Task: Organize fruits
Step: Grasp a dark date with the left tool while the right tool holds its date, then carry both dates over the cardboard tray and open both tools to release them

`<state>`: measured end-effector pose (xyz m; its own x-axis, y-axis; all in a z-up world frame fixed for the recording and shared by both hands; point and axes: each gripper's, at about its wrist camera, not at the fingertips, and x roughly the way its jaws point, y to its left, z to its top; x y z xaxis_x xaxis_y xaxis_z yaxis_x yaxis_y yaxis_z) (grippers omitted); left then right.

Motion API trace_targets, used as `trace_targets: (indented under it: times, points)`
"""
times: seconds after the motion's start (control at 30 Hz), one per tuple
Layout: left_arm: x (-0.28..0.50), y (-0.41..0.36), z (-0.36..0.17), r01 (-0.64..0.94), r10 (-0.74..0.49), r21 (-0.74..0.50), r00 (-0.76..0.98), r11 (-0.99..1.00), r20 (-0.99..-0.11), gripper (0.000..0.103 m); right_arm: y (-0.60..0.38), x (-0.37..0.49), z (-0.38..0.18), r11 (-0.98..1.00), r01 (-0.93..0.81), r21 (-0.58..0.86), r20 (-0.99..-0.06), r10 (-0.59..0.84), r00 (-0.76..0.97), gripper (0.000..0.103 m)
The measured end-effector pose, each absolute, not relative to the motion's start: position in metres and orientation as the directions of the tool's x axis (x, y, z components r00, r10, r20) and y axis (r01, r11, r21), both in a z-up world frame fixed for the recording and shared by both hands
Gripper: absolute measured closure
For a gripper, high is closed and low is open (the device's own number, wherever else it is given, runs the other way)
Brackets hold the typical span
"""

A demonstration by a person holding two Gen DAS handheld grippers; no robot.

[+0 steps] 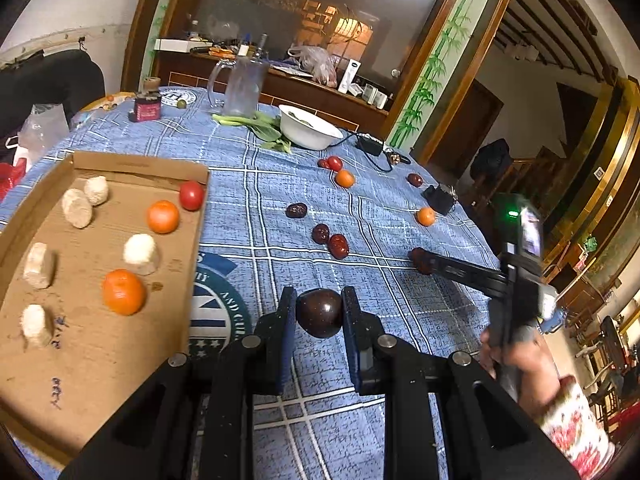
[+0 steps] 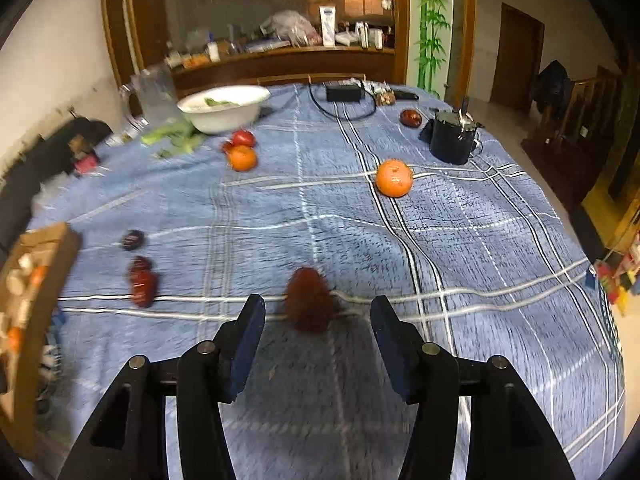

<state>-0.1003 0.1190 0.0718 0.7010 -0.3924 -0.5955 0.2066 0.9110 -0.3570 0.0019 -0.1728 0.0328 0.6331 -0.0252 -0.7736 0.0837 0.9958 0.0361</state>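
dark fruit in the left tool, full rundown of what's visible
The dark fruit is a rounded, deep maroon, almost black piece with smooth, slightly glossy skin and fine pale speckles. It sits between the two blue-padded fingers of the left tool, a pad pressed against each side. It looks whole and undamaged. Below it lies the blue plaid tablecloth; whether it is lifted or resting there cannot be told. The cardboard tray lies just to its left, not touching it.
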Motion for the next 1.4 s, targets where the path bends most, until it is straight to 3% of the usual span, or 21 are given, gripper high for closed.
trace_targets:
  times: [0.07,0.13,0.57,0.97,1.23,1.4]
  points:
    - [-0.103,0.121,0.074,0.204,-0.388,-0.354,0.705,0.913,-0.594,0.082,-0.173,0.012,0.026,0.996,0.076,0.044,-0.791,-0.012,0.611,0.046]
    - [-0.105,0.123,0.074,0.202,-0.384,-0.352,0.707,0.914,-0.593,0.082,-0.172,0.017,0.02,0.997,0.069,0.044,-0.805,-0.006,0.594,0.073]
    - [-0.119,0.156,0.079,0.155,-0.358,-0.371,0.737,0.915,-0.573,0.082,-0.143,-0.032,0.053,0.987,-0.01,0.158,-0.756,0.128,0.642,0.073]
    - [-0.148,0.238,0.087,-0.018,-0.213,-0.371,0.792,0.929,-0.571,0.082,0.005,-0.079,0.089,0.909,-0.34,0.24,-0.713,0.403,0.574,0.072]
    - [-0.157,0.287,0.075,-0.162,-0.064,-0.305,0.785,0.939,-0.617,0.082,0.088,-0.093,0.07,0.85,-0.465,0.248,-0.737,0.478,0.478,0.072]
    - [-0.153,0.304,0.06,-0.207,-0.049,-0.311,0.757,0.928,-0.652,0.082,0.114,-0.095,0.053,0.846,-0.485,0.223,-0.764,0.461,0.451,0.072]
